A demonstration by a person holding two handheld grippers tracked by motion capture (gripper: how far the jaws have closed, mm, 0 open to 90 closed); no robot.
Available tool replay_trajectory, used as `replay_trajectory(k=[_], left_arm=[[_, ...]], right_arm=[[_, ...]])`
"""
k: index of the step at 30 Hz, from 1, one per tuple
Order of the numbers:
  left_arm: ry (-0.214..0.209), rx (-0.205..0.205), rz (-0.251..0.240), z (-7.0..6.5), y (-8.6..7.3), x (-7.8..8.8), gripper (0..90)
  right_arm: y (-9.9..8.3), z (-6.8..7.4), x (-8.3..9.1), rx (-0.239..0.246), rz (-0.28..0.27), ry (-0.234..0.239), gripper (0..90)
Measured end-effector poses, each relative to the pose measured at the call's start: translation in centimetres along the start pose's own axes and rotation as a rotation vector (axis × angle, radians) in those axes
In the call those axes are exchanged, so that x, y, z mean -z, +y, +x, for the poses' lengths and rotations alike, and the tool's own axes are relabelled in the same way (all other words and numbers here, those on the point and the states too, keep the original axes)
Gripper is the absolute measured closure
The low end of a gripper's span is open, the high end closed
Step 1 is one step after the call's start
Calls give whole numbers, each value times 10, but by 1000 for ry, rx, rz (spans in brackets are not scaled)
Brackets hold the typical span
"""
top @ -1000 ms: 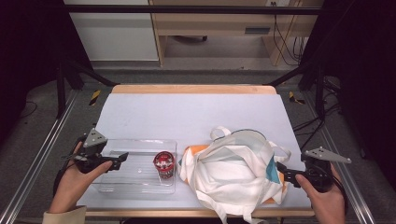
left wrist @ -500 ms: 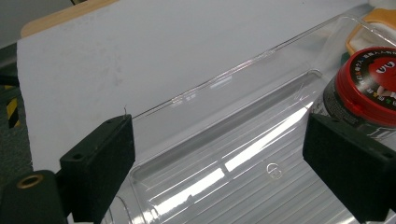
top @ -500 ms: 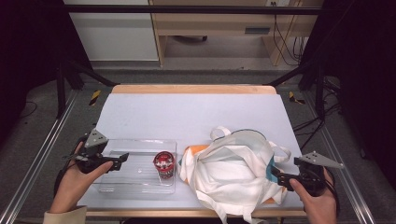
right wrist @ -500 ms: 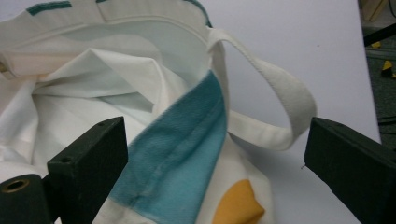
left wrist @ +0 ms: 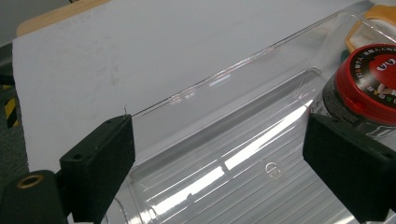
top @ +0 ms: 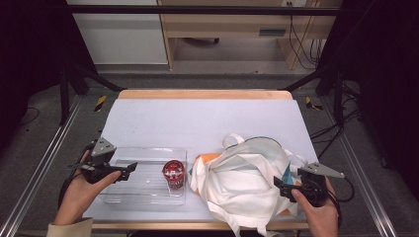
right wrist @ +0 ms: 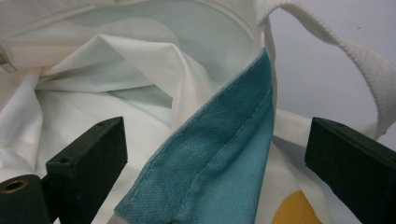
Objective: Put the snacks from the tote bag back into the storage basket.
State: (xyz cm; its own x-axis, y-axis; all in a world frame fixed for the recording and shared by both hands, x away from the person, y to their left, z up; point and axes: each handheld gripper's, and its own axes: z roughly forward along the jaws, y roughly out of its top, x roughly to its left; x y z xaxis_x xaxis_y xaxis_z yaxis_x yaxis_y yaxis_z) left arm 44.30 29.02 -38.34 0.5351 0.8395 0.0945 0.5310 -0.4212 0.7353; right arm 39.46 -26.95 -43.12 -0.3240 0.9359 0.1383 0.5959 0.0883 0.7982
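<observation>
Jaws of right gripper (top: pixel 284 183) spread wide around teal-lined rim of crumpled white cloth tote bag (top: pixel 242 180); left gripper (top: pixel 126 169), likewise wide, above clear plastic tray (top: pixel 148 197) beside red-lidded jar (top: pixel 173 172).

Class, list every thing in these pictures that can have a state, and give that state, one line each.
left gripper: open, fingers over the clear tray.
right gripper: open, fingers either side of the bag's teal edge.
clear tray: lying flat, holding the can.
red-lidded can: upright, lid on.
white tote bag: crumpled, mouth open.
</observation>
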Motion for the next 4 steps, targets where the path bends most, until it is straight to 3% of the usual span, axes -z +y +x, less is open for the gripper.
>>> replay_trajectory(k=[4], left_arm=[[-2, -3, 1, -1, 1, -1, 93]], right_arm=[[-3, 2, 0, -6, -8, -3, 58]])
